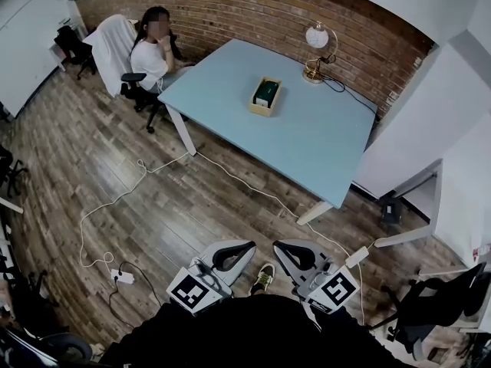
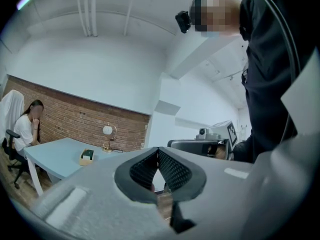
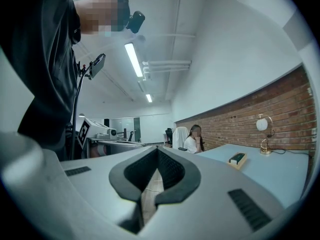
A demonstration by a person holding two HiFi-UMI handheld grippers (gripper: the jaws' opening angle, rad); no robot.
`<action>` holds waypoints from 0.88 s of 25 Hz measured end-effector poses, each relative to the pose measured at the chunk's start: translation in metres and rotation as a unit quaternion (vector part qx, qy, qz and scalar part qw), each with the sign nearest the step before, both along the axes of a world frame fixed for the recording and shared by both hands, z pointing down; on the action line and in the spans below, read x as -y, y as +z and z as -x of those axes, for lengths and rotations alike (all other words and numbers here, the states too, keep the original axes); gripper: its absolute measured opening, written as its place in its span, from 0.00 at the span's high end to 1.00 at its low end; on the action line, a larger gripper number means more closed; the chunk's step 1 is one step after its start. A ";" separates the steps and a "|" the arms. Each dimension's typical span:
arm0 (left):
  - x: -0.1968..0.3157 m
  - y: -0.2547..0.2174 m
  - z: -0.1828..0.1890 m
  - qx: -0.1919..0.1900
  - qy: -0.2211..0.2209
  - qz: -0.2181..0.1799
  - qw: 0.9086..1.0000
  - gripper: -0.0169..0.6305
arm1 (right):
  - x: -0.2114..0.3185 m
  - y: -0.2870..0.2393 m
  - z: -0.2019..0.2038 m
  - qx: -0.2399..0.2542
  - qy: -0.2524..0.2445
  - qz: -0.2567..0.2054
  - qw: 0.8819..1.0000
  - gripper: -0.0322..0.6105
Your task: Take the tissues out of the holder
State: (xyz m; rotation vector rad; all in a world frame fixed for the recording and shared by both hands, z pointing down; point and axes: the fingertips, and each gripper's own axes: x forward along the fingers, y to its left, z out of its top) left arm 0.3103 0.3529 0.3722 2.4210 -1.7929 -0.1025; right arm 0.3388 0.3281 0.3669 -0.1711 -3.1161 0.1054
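Sitting on table (image 1: 307, 140), holder (image 1: 265, 96) well apart from edges.

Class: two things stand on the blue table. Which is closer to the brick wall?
The lamp, a white globe on a gold stand at the far corner. The tissue holder sits nearer the middle of the table.

No legible words, numbers or brand names anywhere, only black-and-white square code patterns, one on the left marker cube (image 1: 198, 291) behind the left tongs (image 1: 245, 246), one on the right marker cube (image 1: 337, 288) behind the right tongs (image 1: 279, 245), any print on the holder (image 1: 265, 96) on the worktop (image 1: 322, 144) too small to read
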 end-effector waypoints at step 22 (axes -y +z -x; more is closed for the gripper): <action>0.115 0.000 0.011 0.003 -0.038 0.005 0.999 0.96 | 0.115 0.006 0.013 -0.002 -0.031 0.003 1.000 0.94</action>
